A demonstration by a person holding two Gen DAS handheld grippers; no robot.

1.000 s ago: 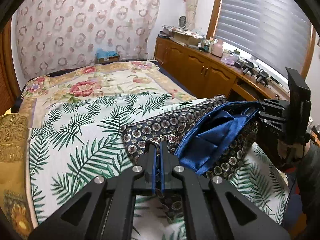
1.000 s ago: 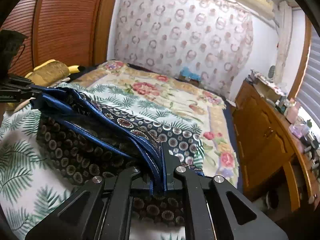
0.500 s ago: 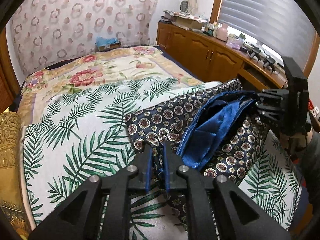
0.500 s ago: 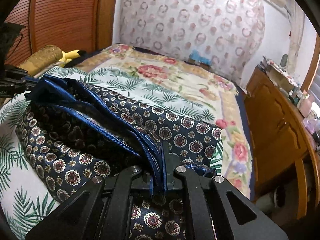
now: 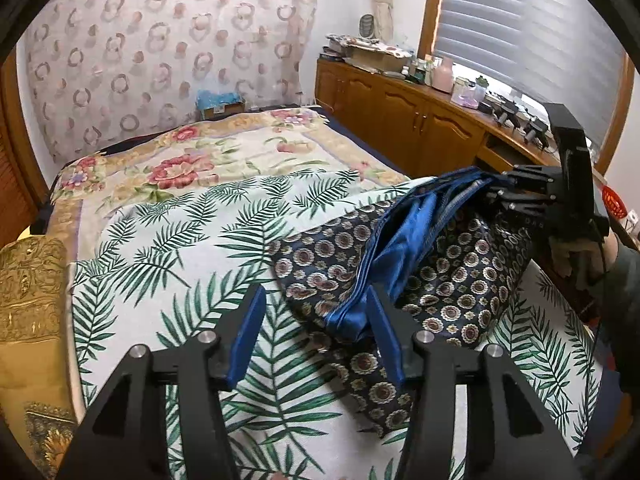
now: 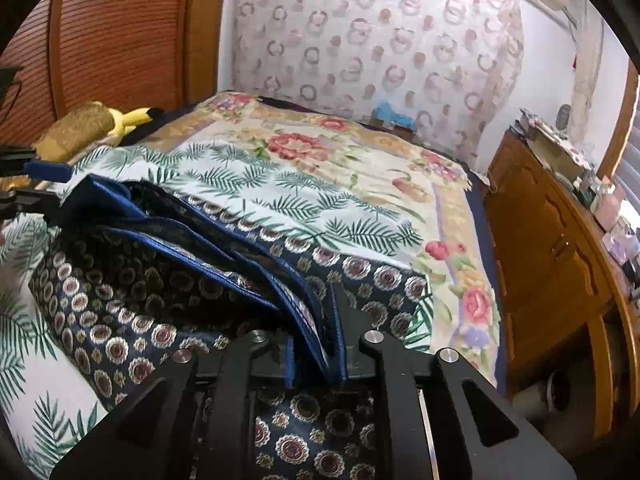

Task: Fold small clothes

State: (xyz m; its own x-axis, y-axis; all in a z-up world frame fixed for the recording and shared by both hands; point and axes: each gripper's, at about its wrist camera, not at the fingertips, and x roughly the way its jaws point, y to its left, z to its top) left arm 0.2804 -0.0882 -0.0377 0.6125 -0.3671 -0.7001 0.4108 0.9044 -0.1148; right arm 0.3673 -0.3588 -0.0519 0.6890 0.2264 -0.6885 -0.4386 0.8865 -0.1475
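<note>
A dark navy garment with round medallion print and blue lining (image 5: 452, 280) lies bunched on the palm-leaf sheet (image 5: 168, 248); it fills the lower left of the right wrist view (image 6: 168, 296). My left gripper (image 5: 316, 328) is open, its blue pads apart, with the garment's near edge lying by the right pad. My right gripper (image 6: 314, 344) is shut on the garment's blue-trimmed edge and holds it lifted; it shows at the right in the left wrist view (image 5: 496, 196).
The bed carries a floral quilt (image 5: 192, 160) beyond the leaf sheet. A gold cushion (image 5: 28, 292) lies at the left edge. Wooden cabinets (image 5: 420, 128) with clutter on top run along the right side. A patterned curtain (image 5: 160, 52) hangs at the far end.
My left gripper has opened and let go of the garment edge, which dropped onto the sheet. My right gripper still holds its edge and has lowered a little.
</note>
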